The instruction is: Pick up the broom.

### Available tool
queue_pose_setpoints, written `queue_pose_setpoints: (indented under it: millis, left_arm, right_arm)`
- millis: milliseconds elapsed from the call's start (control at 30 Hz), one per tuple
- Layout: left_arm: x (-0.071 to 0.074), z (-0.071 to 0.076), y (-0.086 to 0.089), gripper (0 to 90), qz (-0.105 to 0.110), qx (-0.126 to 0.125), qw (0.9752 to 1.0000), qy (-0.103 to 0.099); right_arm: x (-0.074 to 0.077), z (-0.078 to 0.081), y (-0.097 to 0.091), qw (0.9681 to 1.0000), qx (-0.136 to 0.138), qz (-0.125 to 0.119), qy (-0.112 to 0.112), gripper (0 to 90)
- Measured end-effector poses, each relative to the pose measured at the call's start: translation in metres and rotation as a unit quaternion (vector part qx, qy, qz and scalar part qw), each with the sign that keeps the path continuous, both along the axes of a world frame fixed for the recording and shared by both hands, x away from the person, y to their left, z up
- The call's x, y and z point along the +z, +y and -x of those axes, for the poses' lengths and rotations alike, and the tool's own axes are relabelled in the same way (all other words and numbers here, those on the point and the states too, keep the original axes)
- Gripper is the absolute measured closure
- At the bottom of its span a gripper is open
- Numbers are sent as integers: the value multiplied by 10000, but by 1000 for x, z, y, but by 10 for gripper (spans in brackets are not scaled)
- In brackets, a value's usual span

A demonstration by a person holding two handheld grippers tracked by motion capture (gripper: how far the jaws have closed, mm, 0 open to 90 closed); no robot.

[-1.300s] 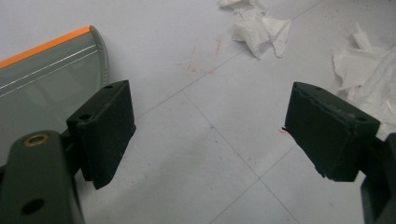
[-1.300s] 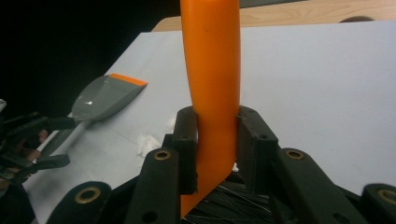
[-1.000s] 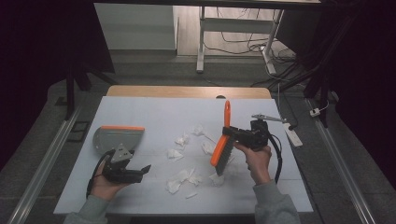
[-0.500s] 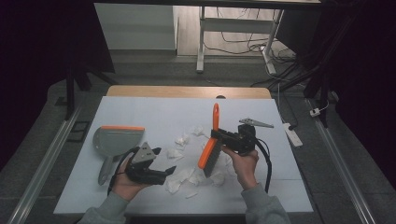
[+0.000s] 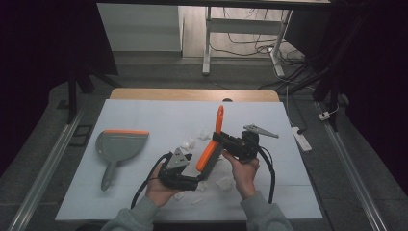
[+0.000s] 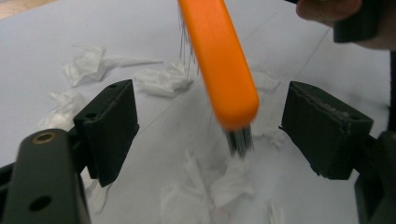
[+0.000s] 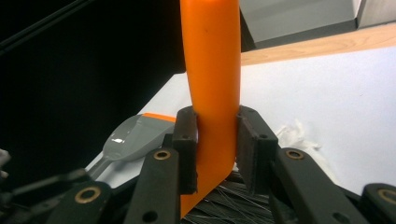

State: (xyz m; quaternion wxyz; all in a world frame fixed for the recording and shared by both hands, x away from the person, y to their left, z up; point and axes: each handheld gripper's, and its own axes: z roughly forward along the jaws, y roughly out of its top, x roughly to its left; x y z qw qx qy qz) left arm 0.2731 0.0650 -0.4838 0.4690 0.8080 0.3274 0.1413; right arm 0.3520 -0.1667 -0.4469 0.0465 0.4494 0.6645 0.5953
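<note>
**Brush held over the paper scraps**

The right gripper (image 7: 215,144) has its jaws closed tight on the orange brush (image 5: 211,144), at the handle just above the bristles. The brush is tilted, its bristle end low over the crumpled paper scraps (image 6: 163,79) on the white table (image 5: 144,120). The left gripper (image 6: 210,135) has wide open jaws, which have just been closing a little; the brush tip is between them, untouched. A grey dustpan (image 5: 118,147) lies well apart at the left.

The white table (image 5: 144,120) is evenly lit from above, its surroundings dark. In the left gripper view the orange brush (image 6: 219,60) blurs.
</note>
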Motion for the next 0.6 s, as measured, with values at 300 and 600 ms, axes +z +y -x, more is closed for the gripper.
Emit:
queue_pose_setpoints:
  millis: [300,600]
  left_arm:
    - [-17,-4,-16,582,68,166,9996,-197]
    - [-17,-13,-5,759,190,109,9998,19]
  right_arm:
    - [-3,6,6,9997,-6,-236,50,709]
    - [-3,11,6,9997,-28,-257,6,707]
